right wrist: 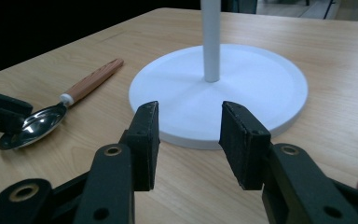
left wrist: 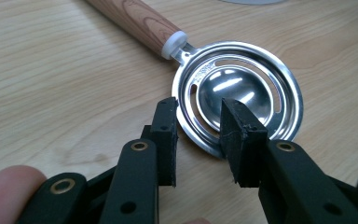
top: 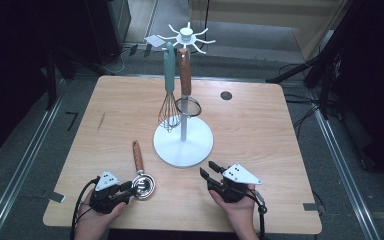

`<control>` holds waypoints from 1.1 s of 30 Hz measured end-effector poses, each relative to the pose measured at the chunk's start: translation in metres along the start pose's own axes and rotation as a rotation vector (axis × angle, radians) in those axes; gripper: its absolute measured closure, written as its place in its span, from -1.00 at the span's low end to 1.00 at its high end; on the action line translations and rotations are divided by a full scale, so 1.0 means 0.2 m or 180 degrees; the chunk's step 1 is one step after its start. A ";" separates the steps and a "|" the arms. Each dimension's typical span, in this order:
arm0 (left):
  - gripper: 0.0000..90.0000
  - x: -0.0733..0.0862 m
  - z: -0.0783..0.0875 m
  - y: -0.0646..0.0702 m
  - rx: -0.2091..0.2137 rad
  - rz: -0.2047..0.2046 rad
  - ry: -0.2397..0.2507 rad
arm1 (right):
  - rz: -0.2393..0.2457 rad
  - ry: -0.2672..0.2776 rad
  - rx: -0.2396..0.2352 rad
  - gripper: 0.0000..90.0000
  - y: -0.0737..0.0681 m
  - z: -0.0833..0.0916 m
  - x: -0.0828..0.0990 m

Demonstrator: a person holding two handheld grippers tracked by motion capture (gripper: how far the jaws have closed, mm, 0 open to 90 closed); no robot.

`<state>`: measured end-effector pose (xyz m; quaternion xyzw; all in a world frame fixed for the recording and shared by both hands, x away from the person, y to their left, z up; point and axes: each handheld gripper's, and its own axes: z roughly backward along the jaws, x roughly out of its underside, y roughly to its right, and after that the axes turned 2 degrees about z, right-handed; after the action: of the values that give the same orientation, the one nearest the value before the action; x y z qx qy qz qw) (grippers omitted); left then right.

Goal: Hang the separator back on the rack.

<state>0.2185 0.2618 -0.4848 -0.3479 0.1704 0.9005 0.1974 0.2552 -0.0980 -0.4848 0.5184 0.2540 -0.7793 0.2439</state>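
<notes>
A slotted metal spoon with a wooden handle [top: 138,159] lies on the table left of the white stand's round base [top: 183,145]. My left gripper [top: 130,188] is at the spoon's bowl [left wrist: 242,88], open, with the near rim of the bowl between its jaws. In the right gripper view the spoon [right wrist: 42,121] lies at the left. My right gripper [top: 209,168] rests at the front right of the base [right wrist: 242,88], open and holding nothing. A teal-handled whisk [top: 169,107] and a wood-handled ring utensil [top: 185,75] hang from the stand's top hooks.
The stand's pole [right wrist: 210,42] rises from the middle of the base. A dark round hole [top: 226,95] sits near the table's far right. The table's front edge [top: 180,227] runs just below both hands. Dark equipment and cables surround the table.
</notes>
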 end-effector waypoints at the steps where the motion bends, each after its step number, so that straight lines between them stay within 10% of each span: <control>1: 0.48 0.00 0.00 0.01 0.0025 -0.0013 -0.0009 | -0.0004 -0.0009 -0.0016 0.32 -0.01 0.00 0.00; 13: 0.34 -0.01 -0.06 0.12 0.0316 -0.0108 -0.0029 | -0.0055 0.0034 -0.0118 0.37 -0.06 0.00 0.01; 33: 0.29 -0.04 -0.16 0.31 0.0368 -0.0153 0.0029 | -0.0073 -0.0120 -0.0189 0.37 -0.14 -0.02 0.04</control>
<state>0.2127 0.1932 -0.4907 -0.3440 0.2146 0.8826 0.2380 0.2377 -0.0750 -0.4889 0.4932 0.2784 -0.7837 0.2550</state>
